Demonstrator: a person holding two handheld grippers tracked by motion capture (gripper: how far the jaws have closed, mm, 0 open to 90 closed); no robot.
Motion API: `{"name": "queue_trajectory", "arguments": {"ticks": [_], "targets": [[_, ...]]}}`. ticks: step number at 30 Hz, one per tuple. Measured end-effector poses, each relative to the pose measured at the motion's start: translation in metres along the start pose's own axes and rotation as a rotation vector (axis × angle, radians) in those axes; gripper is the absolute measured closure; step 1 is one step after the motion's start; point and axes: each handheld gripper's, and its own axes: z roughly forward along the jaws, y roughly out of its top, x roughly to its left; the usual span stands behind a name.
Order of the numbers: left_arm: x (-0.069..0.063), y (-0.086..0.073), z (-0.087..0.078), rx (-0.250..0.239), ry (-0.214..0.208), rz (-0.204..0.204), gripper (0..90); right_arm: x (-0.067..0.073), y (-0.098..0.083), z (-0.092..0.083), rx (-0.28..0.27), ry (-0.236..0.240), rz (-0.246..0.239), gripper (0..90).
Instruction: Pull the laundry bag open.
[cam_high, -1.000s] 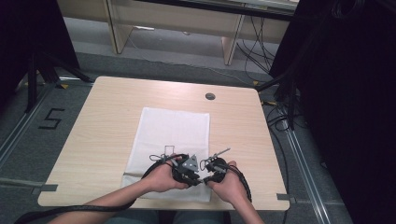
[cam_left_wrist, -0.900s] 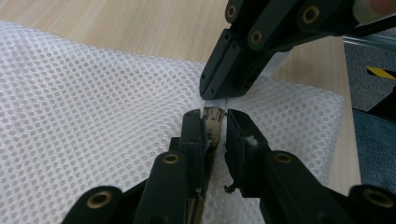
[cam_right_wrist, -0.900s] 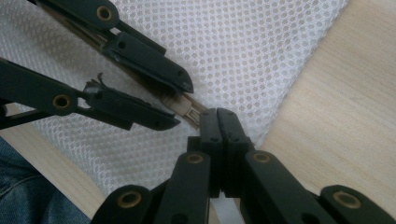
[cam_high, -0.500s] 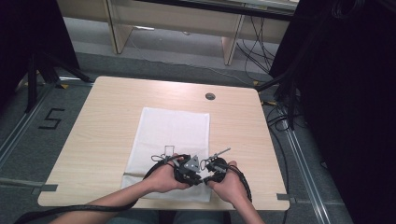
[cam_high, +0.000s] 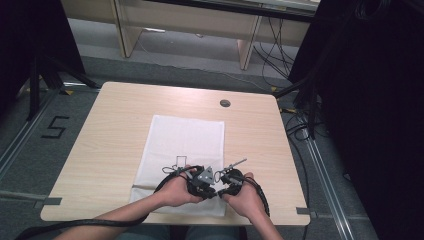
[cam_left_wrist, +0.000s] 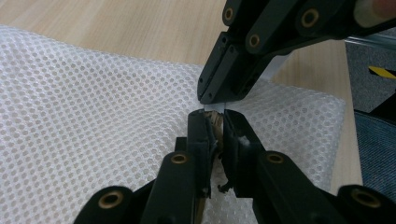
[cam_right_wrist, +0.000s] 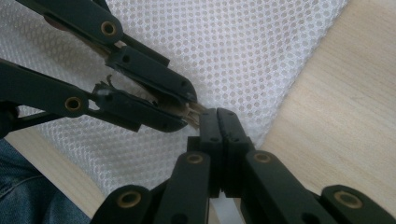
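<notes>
**Two grippers meet tip to tip over the mesh bag's near edge**

The white mesh bag (cam_high: 182, 160) lies flat on the counter (cam_high: 110, 130), its long axis running from the near edge toward the far side, short ends near and far. At its near right part, something small and pale, perhaps a zipper pull or tag (cam_left_wrist: 214, 112), sits between the two tools; I cannot make out what it is.

The left hand-held gripper (cam_left_wrist: 215, 122) has its jaws nearly closed, pinching a scrap of something light at the tip. The right hand-held gripper (cam_right_wrist: 217, 113) is clenched tight, jaws pressed together, with a pale strip showing below them. In the high view the left hand-held gripper (cam_high: 200, 181) and right hand-held gripper (cam_high: 226, 181) sit just beside each other, tips touching, both equally near the item.

Any pull, I'd guess, would run along the bag's near edge.
</notes>
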Motion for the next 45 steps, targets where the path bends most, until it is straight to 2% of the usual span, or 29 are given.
{"name": "queue_trajectory", "arguments": {"ticks": [2,3,5,6,8,9,12,13,17,18,19,26,29,30,32,33,38,39,41,43,44,45], "targets": [[0.000,0.000,-0.001,0.001,0.000,-0.010,81.6,0.001,-0.001,0.000,-0.001,-0.001,0.016,90.0],[0.000,0.000,-0.001,0.001,0.000,-0.010,87.0,0.001,-0.001,0.000,-0.001,-0.001,0.016,90.0],[0.001,0.000,-0.003,0.000,-0.001,-0.001,87.1,0.001,-0.001,0.000,0.000,-0.002,0.013,90.0],[0.000,0.000,-0.003,-0.002,-0.006,-0.012,87.1,0.001,-0.001,-0.001,0.002,-0.001,0.013,90.0],[0.000,0.001,-0.003,0.001,-0.006,-0.007,87.1,0.003,0.000,-0.001,0.010,-0.021,0.009,90.0],[0.000,0.001,-0.003,0.003,-0.004,-0.008,87.1,0.001,0.001,0.001,-0.004,-0.013,-0.022,90.0],[0.000,0.001,-0.004,0.002,-0.007,-0.024,87.1,0.002,0.000,0.000,-0.006,-0.013,-0.007,90.0],[0.000,0.001,-0.004,0.002,-0.007,-0.024,87.2,0.002,0.000,-0.001,0.004,-0.011,0.016,90.0],[0.000,0.002,-0.009,0.007,-0.003,-0.005,87.3,0.002,0.000,0.000,0.002,-0.014,0.003,90.0],[-0.001,0.002,-0.009,0.006,-0.004,-0.022,87.3,0.002,0.000,0.000,0.002,-0.014,0.003,90.0],[0.000,0.002,-0.010,0.007,-0.002,-0.020,87.3,0.002,0.000,0.000,-0.006,-0.015,-0.014,90.0],[0.000,0.001,-0.009,0.001,-0.005,-0.029,87.4,0.003,0.000,0.000,0.008,-0.023,0.009,90.0],[0.000,0.001,-0.010,0.002,-0.004,-0.016,87.4,0.002,0.000,0.000,0.007,-0.021,0.006,90.0],[-0.001,0.001,-0.011,0.002,-0.004,-0.032,87.4,0.002,0.000,-0.001,0.007,-0.021,0.007,90.0],[0.000,0.001,-0.011,0.000,-0.004,-0.018,87.4,0.002,0.000,-0.001,0.007,-0.021,0.006,90.0],[-0.001,0.001,-0.011,0.002,-0.003,-0.023,87.4,0.001,0.000,0.000,-0.006,-0.012,-0.015,90.0],[-0.003,0.003,-0.013,0.009,0.004,-0.015,87.5,0.000,0.000,0.001,-0.009,-0.008,-0.029,90.0],[-0.003,0.004,-0.014,0.011,0.008,-0.002,87.5,0.001,0.000,0.000,-0.006,-0.011,-0.019,90.0],[-0.003,0.004,-0.016,0.012,0.006,-0.015,87.5,0.001,0.000,0.000,-0.005,-0.011,-0.015,90.0],[0.000,0.003,-0.019,0.017,0.006,0.005,87.5,0.001,0.000,0.000,-0.005,-0.011,-0.015,90.0],[-0.001,0.002,-0.018,0.009,0.002,-0.023,87.5,0.001,0.000,0.000,-0.005,-0.010,-0.014,90.0],[0.000,0.001,-0.019,0.009,0.001,-0.011,87.5,0.001,0.000,0.000,-0.005,-0.010,-0.012,90.0]]}}
